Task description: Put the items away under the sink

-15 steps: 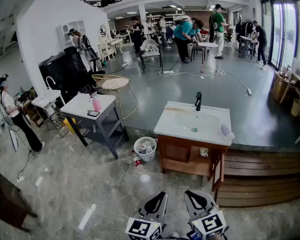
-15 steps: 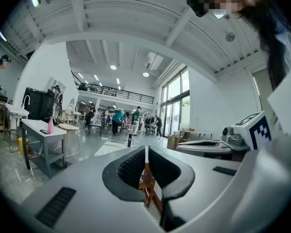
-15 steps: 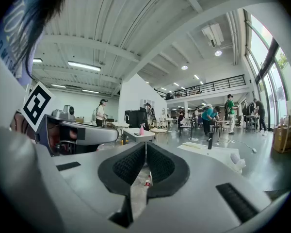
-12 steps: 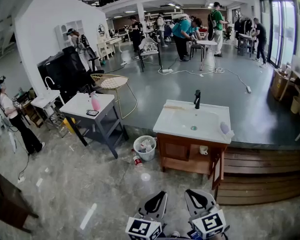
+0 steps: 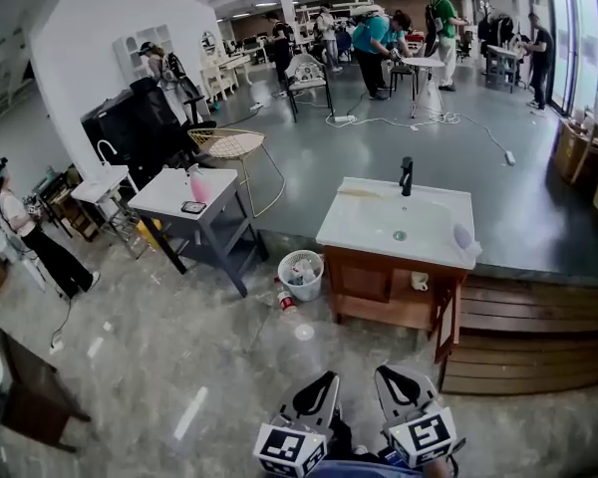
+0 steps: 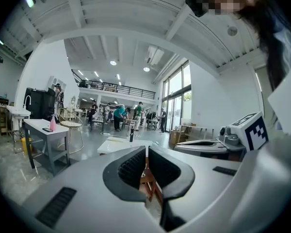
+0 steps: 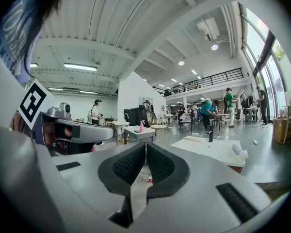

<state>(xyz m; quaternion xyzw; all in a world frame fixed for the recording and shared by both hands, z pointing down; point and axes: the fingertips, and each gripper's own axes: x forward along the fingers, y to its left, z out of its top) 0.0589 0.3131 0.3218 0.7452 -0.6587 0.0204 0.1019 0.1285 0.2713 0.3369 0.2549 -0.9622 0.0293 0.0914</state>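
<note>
The white sink (image 5: 369,229) with a black tap (image 5: 407,175) stands on a wooden cabinet (image 5: 379,295) whose right door (image 5: 445,319) hangs open. A mug (image 5: 420,281) sits inside. A pink spray bottle (image 5: 196,184) and a phone (image 5: 193,207) rest on the grey table (image 5: 169,199). A small bottle (image 5: 283,302) lies on the floor beside a white basket (image 5: 301,272). My left gripper (image 5: 329,377) and right gripper (image 5: 383,371) are side by side at the bottom edge, both shut and empty, well short of the cabinet. The left gripper view shows the left gripper (image 6: 146,148) closed; the right gripper view shows the right gripper (image 7: 145,143) closed.
A white object (image 5: 464,237) lies on the sink's right rim. A wooden step (image 5: 538,347) runs to the right of the cabinet. A wire chair (image 5: 231,145) stands behind the grey table. A person (image 5: 30,232) stands at the left and several more work far back.
The view has shifted slightly, so the sink and table sit a little lower and to the right in the picture. Both grippers stay closed side by side.
</note>
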